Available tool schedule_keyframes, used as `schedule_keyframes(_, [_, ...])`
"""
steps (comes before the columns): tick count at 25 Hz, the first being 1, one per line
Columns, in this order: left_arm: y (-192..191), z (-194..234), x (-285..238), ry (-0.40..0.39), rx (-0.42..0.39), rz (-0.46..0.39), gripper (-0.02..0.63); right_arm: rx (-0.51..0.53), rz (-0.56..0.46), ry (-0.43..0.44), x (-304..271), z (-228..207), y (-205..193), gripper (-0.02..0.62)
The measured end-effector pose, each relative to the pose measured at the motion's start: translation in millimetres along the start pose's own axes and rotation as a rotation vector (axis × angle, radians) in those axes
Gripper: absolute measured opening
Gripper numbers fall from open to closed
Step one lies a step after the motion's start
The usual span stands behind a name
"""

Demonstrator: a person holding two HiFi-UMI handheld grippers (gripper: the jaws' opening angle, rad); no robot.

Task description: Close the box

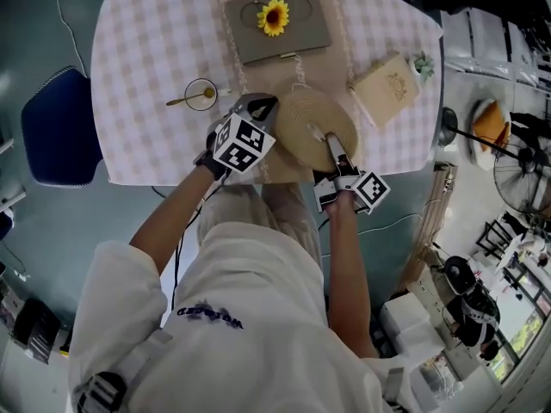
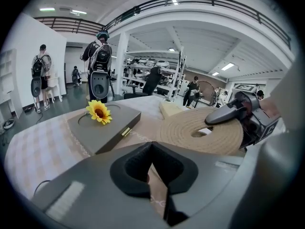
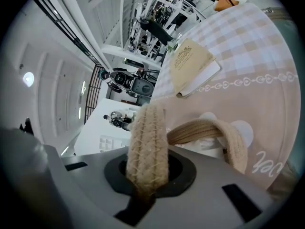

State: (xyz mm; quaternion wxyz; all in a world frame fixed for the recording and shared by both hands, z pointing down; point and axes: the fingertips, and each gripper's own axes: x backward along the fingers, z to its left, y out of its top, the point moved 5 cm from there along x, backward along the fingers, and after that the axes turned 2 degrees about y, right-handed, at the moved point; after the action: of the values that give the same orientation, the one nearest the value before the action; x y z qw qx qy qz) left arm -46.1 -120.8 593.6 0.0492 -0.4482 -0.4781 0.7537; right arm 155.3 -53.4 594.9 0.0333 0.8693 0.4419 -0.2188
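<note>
right fingers [image 3: 182,174] clamp woven lid [image 1: 301,119], lying level.

Bench cloth [image 1: 146,50] was pale pink-and-white check with a plain beige band. Flat box [image 1: 301,37] was grey, its sunflower [image 1: 274,15] yellow, dark-centred. Woven lid [image 1: 301,119] was tan, plaited. Booklet [image 1: 387,89] cream. Chair [image 1: 56,127] dark blue.
</note>
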Motion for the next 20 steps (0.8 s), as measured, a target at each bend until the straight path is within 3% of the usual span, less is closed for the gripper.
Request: schedule_keyframes(20, [10,-20,-25,-0.012,-0.107,0.032,0.002,-0.005,0.021,-0.017,-6,-14,-4,0.034])
